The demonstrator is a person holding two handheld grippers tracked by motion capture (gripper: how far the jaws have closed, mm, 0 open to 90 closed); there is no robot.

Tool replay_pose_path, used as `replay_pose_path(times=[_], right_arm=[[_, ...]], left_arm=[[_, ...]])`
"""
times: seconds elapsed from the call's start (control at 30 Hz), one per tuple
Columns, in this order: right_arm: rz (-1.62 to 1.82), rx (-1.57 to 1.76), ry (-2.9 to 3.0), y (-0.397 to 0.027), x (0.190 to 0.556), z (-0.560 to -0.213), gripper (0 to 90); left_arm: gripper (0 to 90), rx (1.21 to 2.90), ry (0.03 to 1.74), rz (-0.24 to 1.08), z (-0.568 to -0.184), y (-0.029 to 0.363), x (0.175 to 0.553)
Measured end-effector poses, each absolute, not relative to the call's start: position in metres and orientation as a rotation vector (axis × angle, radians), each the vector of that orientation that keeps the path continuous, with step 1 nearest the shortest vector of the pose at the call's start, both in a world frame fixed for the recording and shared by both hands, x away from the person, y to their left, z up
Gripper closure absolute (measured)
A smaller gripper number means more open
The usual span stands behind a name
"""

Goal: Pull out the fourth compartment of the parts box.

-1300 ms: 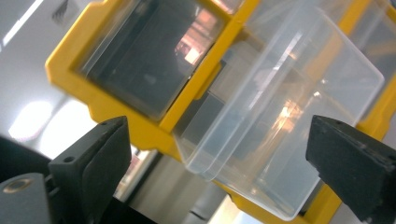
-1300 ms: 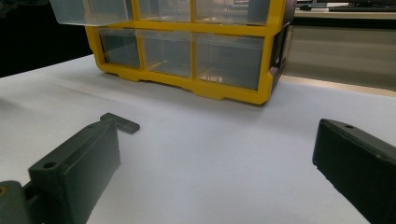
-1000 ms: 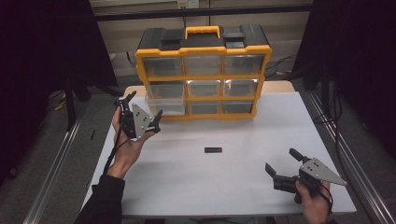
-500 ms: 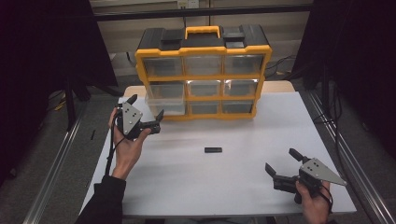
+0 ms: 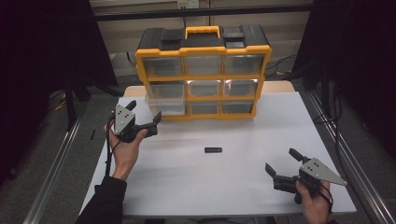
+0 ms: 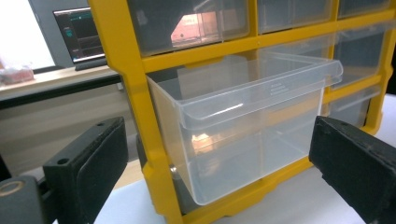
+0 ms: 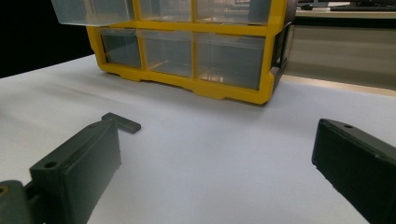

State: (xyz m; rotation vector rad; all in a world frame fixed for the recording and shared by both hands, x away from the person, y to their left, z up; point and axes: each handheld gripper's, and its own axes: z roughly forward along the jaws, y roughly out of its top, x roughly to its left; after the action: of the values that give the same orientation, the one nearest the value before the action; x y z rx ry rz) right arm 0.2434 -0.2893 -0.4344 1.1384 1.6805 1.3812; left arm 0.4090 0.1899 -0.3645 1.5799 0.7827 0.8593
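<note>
Two claws wide open, empty: left claw (image 5: 143, 122) left-centre facing pulled-out drawer (image 6: 243, 126); right claw (image 5: 283, 169) lower right, aimed toward black piece (image 5: 213, 150).

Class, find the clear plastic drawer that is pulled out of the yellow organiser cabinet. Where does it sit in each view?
High view: the pulled-out clear plastic drawer juts from the cabinet's left column, just beyond the left gripper.
Left gripper view: centre, between the two black jaws.
Right gripper view: top left corner, cut by the edge.
Shared landmark: the yellow organiser cabinet.
</note>
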Motion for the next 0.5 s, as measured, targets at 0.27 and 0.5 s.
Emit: replay_pose_path(times=[0.27,0.5], right_arm=[[1.379,1.141,1.683,-0.289,0.244,-0.435,0.7],[1.381,1.140,1.681,-0.289,0.244,-0.435,0.7]], left_arm=[[3.3,1.573,0.829,0.828,-0.385,0.190,0.402],[3.2,1.580,0.883,0.758,-0.401,0.196,0.404]])
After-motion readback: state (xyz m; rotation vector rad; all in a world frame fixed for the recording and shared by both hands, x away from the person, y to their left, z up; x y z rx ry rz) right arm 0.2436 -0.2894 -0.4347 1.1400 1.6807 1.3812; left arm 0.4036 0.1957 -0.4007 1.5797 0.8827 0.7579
